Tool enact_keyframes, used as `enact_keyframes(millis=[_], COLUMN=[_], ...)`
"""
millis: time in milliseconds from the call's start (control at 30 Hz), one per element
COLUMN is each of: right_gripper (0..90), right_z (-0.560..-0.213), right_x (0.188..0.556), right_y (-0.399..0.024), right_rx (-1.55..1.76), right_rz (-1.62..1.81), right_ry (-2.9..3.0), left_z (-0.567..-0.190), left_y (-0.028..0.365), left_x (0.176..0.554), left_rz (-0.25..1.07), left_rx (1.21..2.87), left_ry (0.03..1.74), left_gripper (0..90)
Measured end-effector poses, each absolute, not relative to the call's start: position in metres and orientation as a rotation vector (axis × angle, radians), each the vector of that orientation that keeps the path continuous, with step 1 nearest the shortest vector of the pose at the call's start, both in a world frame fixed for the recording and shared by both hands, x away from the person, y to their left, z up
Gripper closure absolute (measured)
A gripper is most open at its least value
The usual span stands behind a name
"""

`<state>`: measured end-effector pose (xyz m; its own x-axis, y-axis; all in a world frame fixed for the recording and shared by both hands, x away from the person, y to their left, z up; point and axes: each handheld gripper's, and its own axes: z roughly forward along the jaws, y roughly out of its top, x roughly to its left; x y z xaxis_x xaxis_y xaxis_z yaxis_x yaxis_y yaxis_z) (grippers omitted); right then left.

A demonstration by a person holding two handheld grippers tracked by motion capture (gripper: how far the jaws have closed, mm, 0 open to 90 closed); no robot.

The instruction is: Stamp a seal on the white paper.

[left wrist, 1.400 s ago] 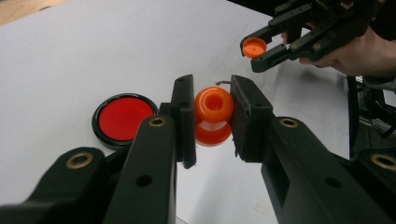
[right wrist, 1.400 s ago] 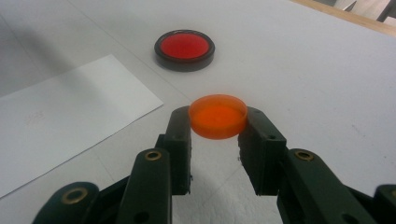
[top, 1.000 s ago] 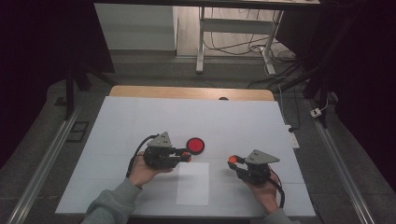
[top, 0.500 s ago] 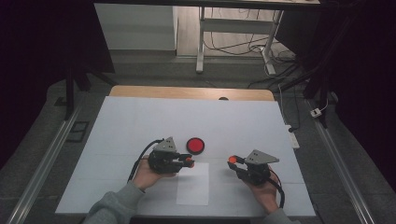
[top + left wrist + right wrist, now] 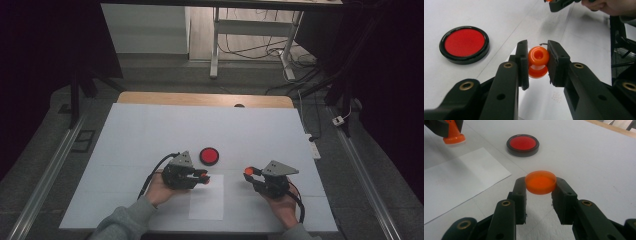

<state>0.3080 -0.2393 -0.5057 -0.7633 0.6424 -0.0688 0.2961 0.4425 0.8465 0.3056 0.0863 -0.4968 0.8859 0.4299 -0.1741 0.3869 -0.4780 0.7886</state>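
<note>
Left gripper (image 5: 537, 62) clamps orange stamp (image 5: 538, 61) over paper sheet (image 5: 206, 197); right gripper (image 5: 540, 185) clamps orange cap (image 5: 540, 182). Red ink pad (image 5: 209, 156) sits farther back.

dark room, white table (image 5: 150, 130), metal-legged desk (image 5: 216, 50) behind

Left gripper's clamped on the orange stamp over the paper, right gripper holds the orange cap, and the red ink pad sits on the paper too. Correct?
Not quite: the red ink pad sits on the bare table, beyond the paper, as the high view shows. The rest holds.
</note>
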Motion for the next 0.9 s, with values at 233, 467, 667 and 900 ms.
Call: enact_keyframes(millis=[233, 467, 667, 900], right_gripper=[65.0, 65.0, 65.0, 65.0], right_z=[-0.506, -0.506, -0.506, -0.506], right_x=[0.308, 0.308, 0.307, 0.308], right_y=[-0.239, -0.239, -0.239, -0.239], right_rx=[0.796, 0.796, 0.798, 0.799], right_rz=[1.247, 1.246, 1.238, 1.237], right_ry=[2.32, 2.321, 2.322, 2.321], left_z=[-0.504, -0.509, -0.512, -0.516], left_y=[0.086, 0.08, 0.077, 0.076], left_x=[0.304, 0.302, 0.302, 0.303], left_rz=[0.053, 0.065, 0.075, 0.096], left_rx=[2.146, 2.175, 2.195, 2.222], left_ry=[0.591, 0.581, 0.58, 0.581], left_gripper=[72.2, 72.2, 72.2, 72.2])
